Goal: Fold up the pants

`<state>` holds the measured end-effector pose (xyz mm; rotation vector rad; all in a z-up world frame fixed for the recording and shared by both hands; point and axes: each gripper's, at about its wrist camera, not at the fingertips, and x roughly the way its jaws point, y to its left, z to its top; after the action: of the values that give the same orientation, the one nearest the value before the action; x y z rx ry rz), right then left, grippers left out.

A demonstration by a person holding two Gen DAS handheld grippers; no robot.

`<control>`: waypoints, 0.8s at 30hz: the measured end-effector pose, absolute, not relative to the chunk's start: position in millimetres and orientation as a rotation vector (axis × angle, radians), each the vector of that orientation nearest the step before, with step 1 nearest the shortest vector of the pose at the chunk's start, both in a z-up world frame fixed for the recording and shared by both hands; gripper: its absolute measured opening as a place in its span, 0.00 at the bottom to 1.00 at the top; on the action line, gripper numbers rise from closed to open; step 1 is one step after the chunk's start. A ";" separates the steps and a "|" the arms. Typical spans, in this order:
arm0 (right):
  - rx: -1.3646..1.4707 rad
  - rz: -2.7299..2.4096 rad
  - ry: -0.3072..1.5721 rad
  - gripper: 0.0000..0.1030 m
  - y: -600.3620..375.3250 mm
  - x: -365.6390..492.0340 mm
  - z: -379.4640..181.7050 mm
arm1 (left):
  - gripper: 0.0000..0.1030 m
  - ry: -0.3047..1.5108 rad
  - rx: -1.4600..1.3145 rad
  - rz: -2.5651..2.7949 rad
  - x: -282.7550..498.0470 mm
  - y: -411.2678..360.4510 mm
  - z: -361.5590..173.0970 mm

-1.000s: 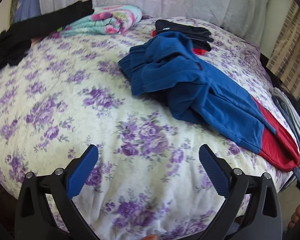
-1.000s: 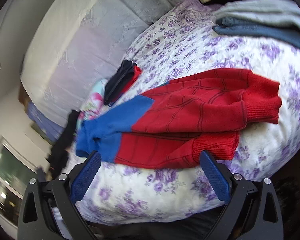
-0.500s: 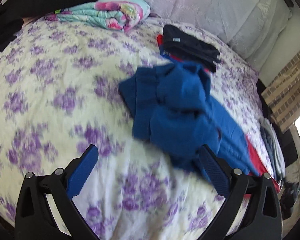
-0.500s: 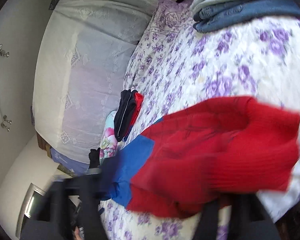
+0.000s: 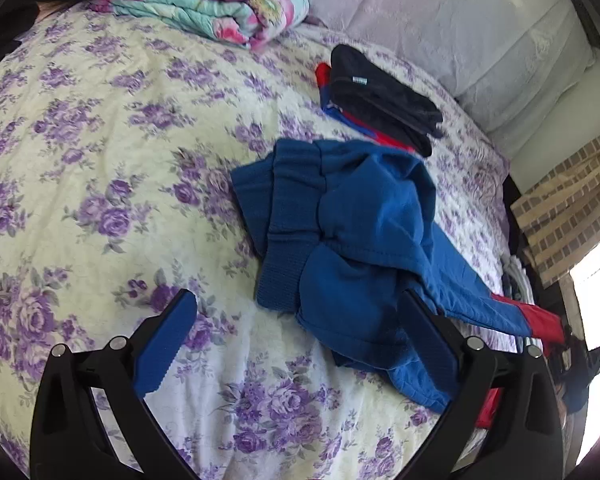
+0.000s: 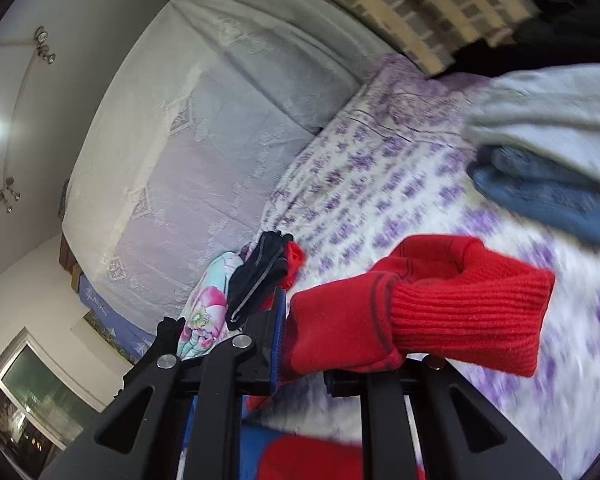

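Blue pants [image 5: 340, 232] with red ribbed cuffs lie crumpled on the floral bedspread [image 5: 100, 184], waistband toward the left. My left gripper [image 5: 296, 340] is open, low over the bed, its right finger at the pants' near edge. In the right wrist view my right gripper [image 6: 340, 340] is shut on the red cuff end [image 6: 440, 304] of the pants and holds it off the bed; the right pad is hidden by the fabric.
A folded dark and red garment stack [image 5: 380, 100] lies beyond the pants. A rolled floral blanket [image 5: 220, 8] sits at the back. Folded grey and denim clothes [image 6: 540, 160] lie at the bed's right side. Pillows [image 5: 460, 24] line the headboard.
My right gripper has closed on the red cuffs and lifted them. My left gripper has moved forward toward the blue waistband end and stays open.
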<state>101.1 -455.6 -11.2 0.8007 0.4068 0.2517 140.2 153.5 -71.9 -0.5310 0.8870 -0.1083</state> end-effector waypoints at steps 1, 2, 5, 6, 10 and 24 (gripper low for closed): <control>0.782 0.254 0.405 0.15 -456.1 114.6 -3.4 | 0.96 0.885 -0.509 -0.093 143.2 154.0 -69.7; 0.750 0.245 0.394 0.15 -457.2 135.3 7.9 | 0.96 0.886 -0.480 -0.072 147.9 154.9 -67.7; 0.686 0.202 0.346 0.15 -465.2 190.6 33.2 | 0.96 0.894 -0.448 -0.013 163.4 162.9 -68.4; 0.671 0.189 0.341 0.15 -466.7 202.3 36.8 | 0.96 0.904 -0.448 -0.001 169.3 166.3 -71.0; 0.646 0.154 0.451 0.20 -464.9 222.4 14.1 | 0.96 0.942 -0.474 0.019 181.5 181.0 -85.4; 0.453 0.147 0.686 0.78 -427.6 122.1 -54.7 | 0.95 1.031 -0.496 -0.136 270.1 167.9 -98.5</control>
<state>122.1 -427.6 -54.7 0.4534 0.6864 0.1474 270.1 167.9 -98.5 -0.4963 1.0309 -0.1365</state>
